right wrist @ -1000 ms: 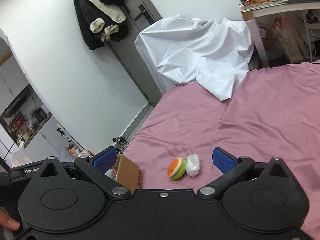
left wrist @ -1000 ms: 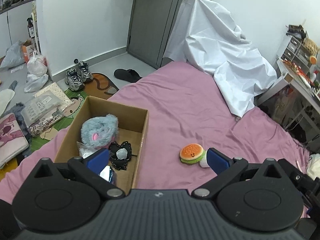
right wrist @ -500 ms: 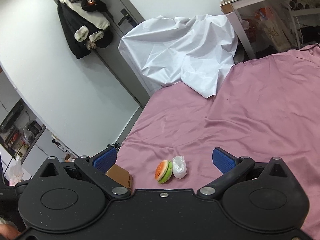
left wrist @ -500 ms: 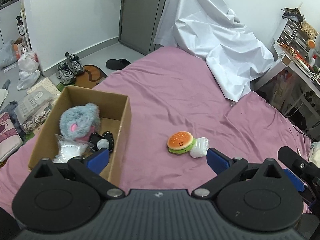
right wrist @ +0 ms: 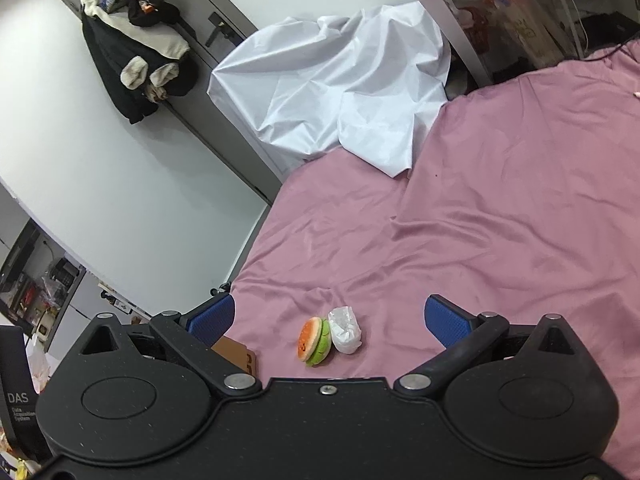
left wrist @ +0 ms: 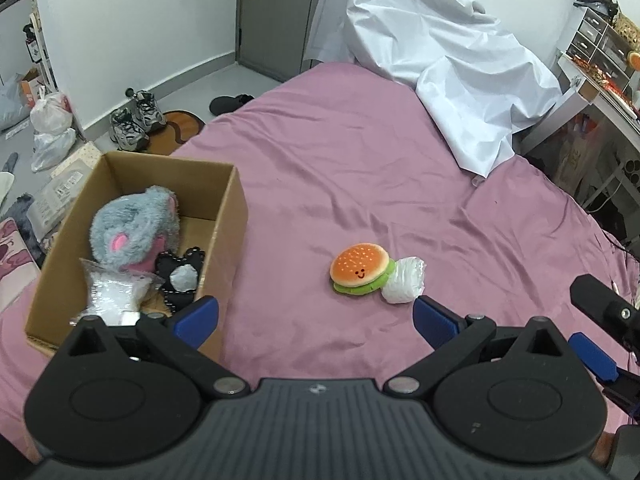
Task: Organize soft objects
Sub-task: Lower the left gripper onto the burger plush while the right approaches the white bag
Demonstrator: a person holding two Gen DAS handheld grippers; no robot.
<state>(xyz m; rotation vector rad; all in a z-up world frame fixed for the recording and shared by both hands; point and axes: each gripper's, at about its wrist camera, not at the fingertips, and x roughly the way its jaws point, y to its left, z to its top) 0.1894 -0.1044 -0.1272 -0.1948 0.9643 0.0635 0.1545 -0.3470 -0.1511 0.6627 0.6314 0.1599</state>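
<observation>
Bedroom: pink-sheeted bed (left wrist: 360, 184) serves as the work surface, with an open brown cardboard box (left wrist: 230, 216) near its left edge.
Box contents: fluffy grey plush with pink ear (left wrist: 134, 232), black-and-white soft toy (left wrist: 182, 276) and a clear crinkled plastic bag (left wrist: 114, 290) already lie inside.
Still out: small plush hamburger with orange bun and green rim (left wrist: 359, 269) lies on the sheet, touching a white wrapped bundle (left wrist: 403, 280) on its right; both sit well apart from the box.
Left gripper (left wrist: 316, 316): blue-padded fingers spread wide, holding nothing; hamburger lies just ahead and slightly right of the gap's centre.
Right gripper (right wrist: 328, 318): fingers likewise spread and empty; in its view, the hamburger (right wrist: 315, 341) and bundle (right wrist: 345, 330) sit almost centred between the pads, close in front.
Key relation: the pair lines up side by side across both grippers' openings; the right gripper looks the better centred, the left nearer the box.
Judgement: the pickup of the hamburger or bundle appears next, then a carry leftward to the box.
</observation>
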